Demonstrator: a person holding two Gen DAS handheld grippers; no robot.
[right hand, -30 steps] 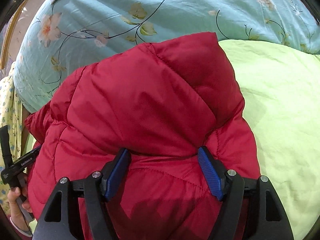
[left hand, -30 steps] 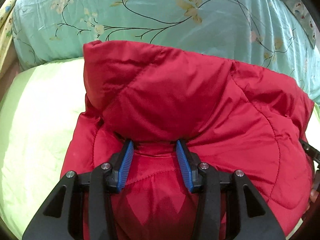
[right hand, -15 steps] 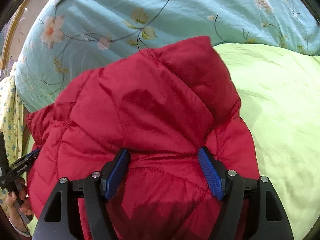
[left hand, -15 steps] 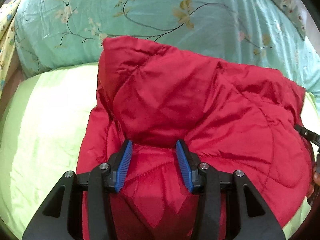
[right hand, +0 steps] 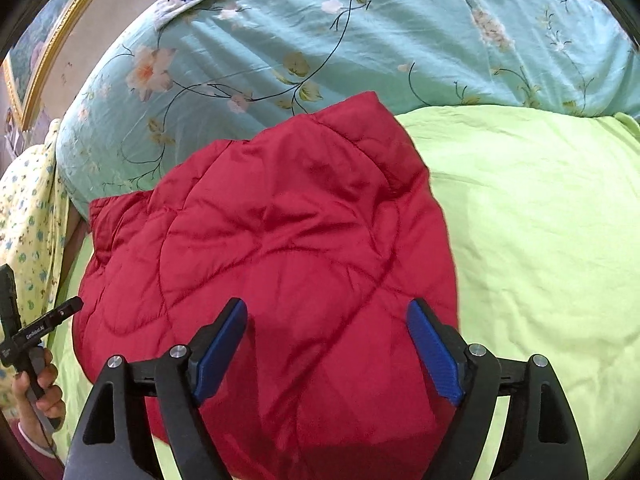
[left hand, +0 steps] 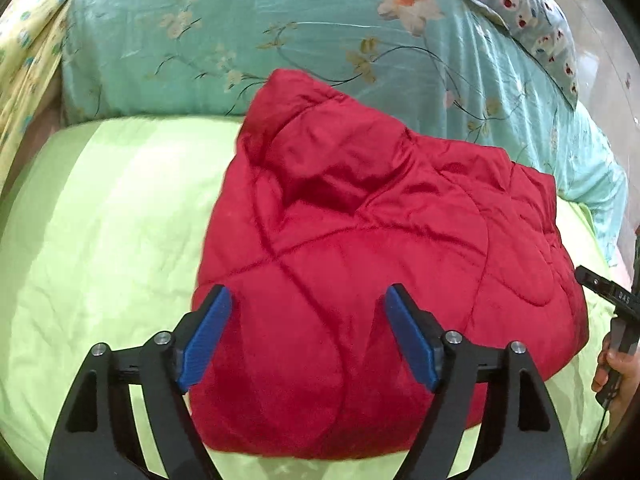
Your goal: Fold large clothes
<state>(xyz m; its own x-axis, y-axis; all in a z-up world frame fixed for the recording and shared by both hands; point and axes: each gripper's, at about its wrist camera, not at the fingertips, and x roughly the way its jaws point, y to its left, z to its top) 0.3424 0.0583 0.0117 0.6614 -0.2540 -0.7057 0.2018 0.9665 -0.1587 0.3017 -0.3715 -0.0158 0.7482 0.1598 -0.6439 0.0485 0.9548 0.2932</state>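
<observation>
Red jacket [left hand: 360, 240] folded on green sheet [left hand: 100, 220].

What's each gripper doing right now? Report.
Left gripper: open, jaws just opened, above the red jacket.
Right gripper: open, jaws just widened, holding nothing.

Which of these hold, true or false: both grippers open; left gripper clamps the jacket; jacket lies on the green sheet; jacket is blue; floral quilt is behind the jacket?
1. Both grippers are open. True: the left gripper and right gripper both stand wide, having just opened.
2. The left gripper clamps the jacket. False: its pads are clear of the jacket.
3. The jacket lies on the green sheet. True.
4. The jacket is blue. False: it is red.
5. The floral quilt is behind the jacket. True.
</observation>
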